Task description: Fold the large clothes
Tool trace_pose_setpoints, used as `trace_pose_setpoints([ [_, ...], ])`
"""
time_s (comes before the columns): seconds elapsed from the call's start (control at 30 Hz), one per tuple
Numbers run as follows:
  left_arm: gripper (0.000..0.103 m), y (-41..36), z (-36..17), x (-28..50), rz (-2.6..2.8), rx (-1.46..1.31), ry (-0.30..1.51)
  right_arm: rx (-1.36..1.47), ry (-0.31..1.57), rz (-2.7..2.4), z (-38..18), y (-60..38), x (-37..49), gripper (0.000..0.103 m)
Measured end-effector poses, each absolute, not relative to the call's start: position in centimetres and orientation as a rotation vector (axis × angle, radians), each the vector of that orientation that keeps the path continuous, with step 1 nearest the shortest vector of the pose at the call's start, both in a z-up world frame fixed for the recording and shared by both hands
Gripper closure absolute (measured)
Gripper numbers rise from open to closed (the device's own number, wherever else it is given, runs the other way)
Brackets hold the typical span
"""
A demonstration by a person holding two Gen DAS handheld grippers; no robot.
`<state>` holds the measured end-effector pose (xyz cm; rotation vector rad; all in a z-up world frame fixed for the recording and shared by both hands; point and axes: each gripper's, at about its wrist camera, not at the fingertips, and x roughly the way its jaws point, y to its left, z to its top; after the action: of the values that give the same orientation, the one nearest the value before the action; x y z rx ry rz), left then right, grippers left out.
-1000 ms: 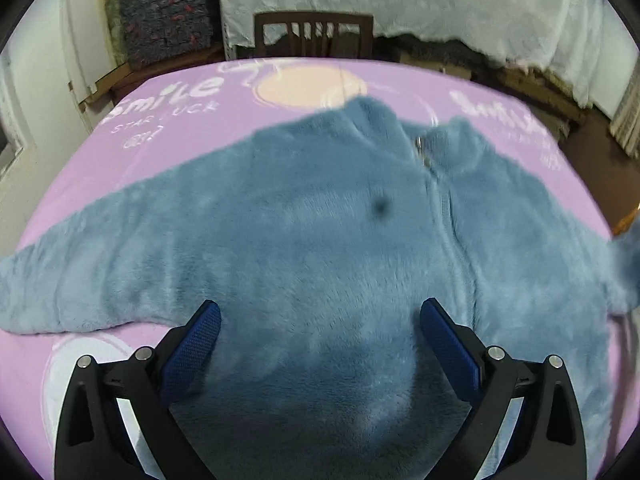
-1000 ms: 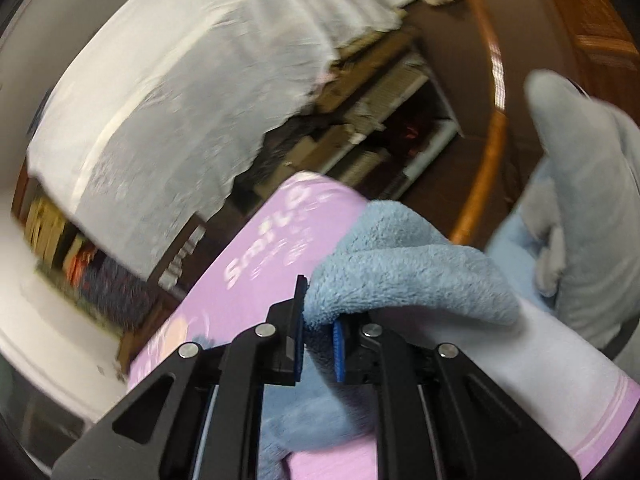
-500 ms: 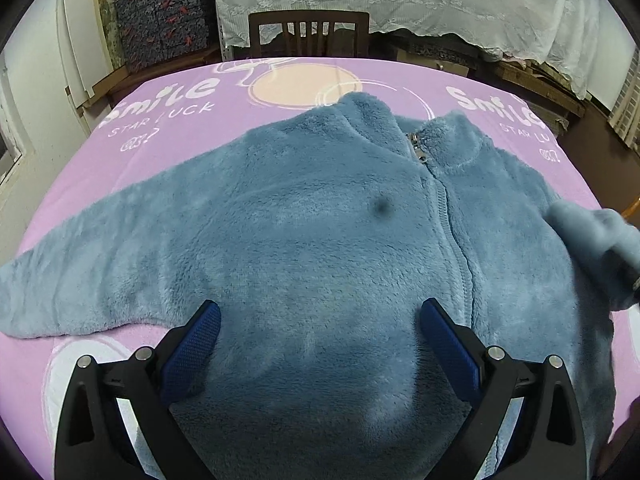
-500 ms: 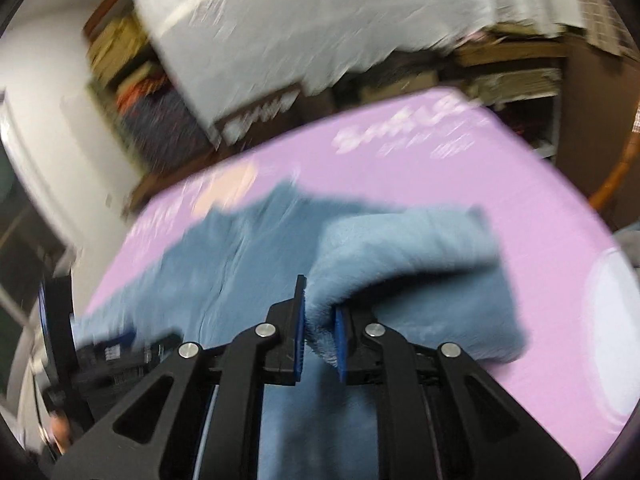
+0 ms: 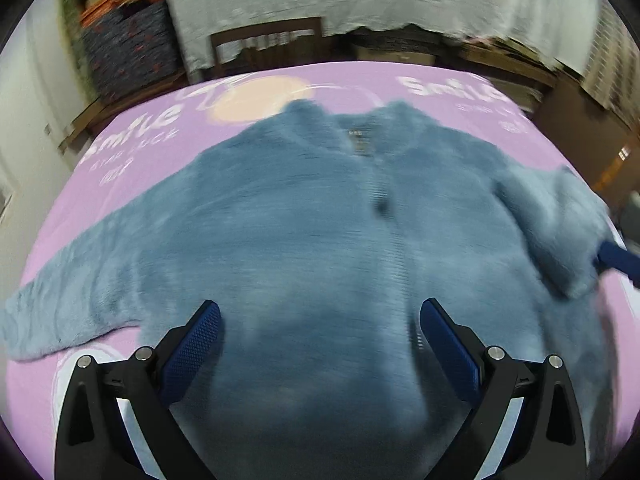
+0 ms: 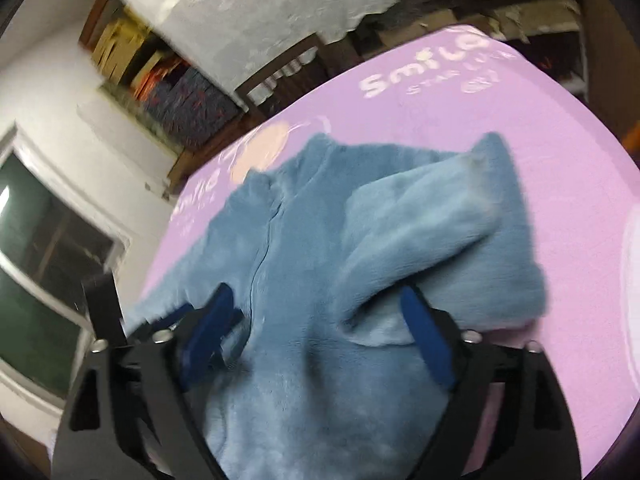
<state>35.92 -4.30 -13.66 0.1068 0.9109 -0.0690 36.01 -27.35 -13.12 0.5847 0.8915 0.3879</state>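
The blue fleece jacket (image 5: pixel 304 216) lies front-up, zip closed, spread across the purple-covered counter (image 5: pixel 132 148), directly ahead of and beneath both tools. The fabric is thick, plush and fuzzy; one sleeve (image 6: pixel 432 232) is folded in over the body, the other (image 5: pixel 72 304) extends flat outward (the cover bears white lettering). The left tool (image 5: pixel 320 330) is spread wide above the hem, gripping nothing. The right tool (image 6: pixel 316 320) is likewise spread, its pads at the folded sleeve, pinching nothing.
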Motion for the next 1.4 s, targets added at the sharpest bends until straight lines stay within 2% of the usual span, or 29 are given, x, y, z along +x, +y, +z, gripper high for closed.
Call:
trace_pose_setpoints([
  [0.13,0.003,-8.9,-12.7,34.5,-0.158,0.201,0.877,0.76,0.816,0.322,-12.7,-32.3,35.7,0.019],
  [0.2,0.003,-11.8,-12.2,34.1,-0.204,0.256,0.856,0.8,0.794,0.28,-12.9,-33.9,35.8,0.036],
  [0.23,0.003,-13.4,-11.9,34.1,-0.214,0.293,0.839,0.814,0.798,0.249,-13.3,-34.6,35.9,0.041],
  [0.3,0.003,-15.5,-11.8,34.4,-0.212,0.338,0.82,0.851,0.815,0.209,-14.3,-35.6,36.2,0.066],
  [0.33,0.003,-16.4,-11.8,34.8,-0.212,0.349,0.815,0.868,0.827,0.194,-14.7,-36.0,36.4,0.072],
  [0.37,0.003,-17.4,-11.8,35.4,-0.216,0.358,0.82,0.882,0.834,0.176,-15.3,-36.4,36.6,0.083],
  [0.43,0.003,-18.9,-12.2,36.6,-0.216,0.378,0.83,0.894,0.848,0.124,-16.2,-37.1,37.0,0.091],
  [0.67,0.004,-21.9,-13.2,39.6,-0.192,0.433,0.806,0.949,0.864,0.099,-17.8,-38.3,37.5,0.093],
  [0.73,0.015,-21.9,-12.8,40.0,-0.205,0.406,0.789,0.948,0.865,0.099,-18.0,-38.3,37.3,0.093],
  [0.8,0.039,-21.6,-12.4,40.5,-0.23,0.366,0.799,0.938,0.862,0.112,-18.0,-38.0,37.5,0.093],
  [0.83,0.047,-21.3,-12.2,40.5,-0.247,0.347,0.807,0.931,0.859,0.117,-17.8,-37.7,37.6,0.093],
  [0.9,0.077,-21.0,-12.0,40.5,-0.266,0.323,0.813,0.906,0.855,0.128,-17.6,-37.3,37.7,0.093],
  [0.97,0.091,-20.2,-11.3,40.3,-0.259,0.294,0.804,0.893,0.854,0.134,-17.6,-37.0,37.4,0.093],
  [1.2,0.092,-14.7,-7.9,39.6,-0.143,0.218,0.71,0.844,0.843,0.193,-17.0,-35.5,37.3,0.093],
  [1.4,0.092,-8.9,-7.6,38.6,-0.02,0.14,0.684,0.77,0.87,0.259,-16.8,-32.8,37.5,0.093],
])
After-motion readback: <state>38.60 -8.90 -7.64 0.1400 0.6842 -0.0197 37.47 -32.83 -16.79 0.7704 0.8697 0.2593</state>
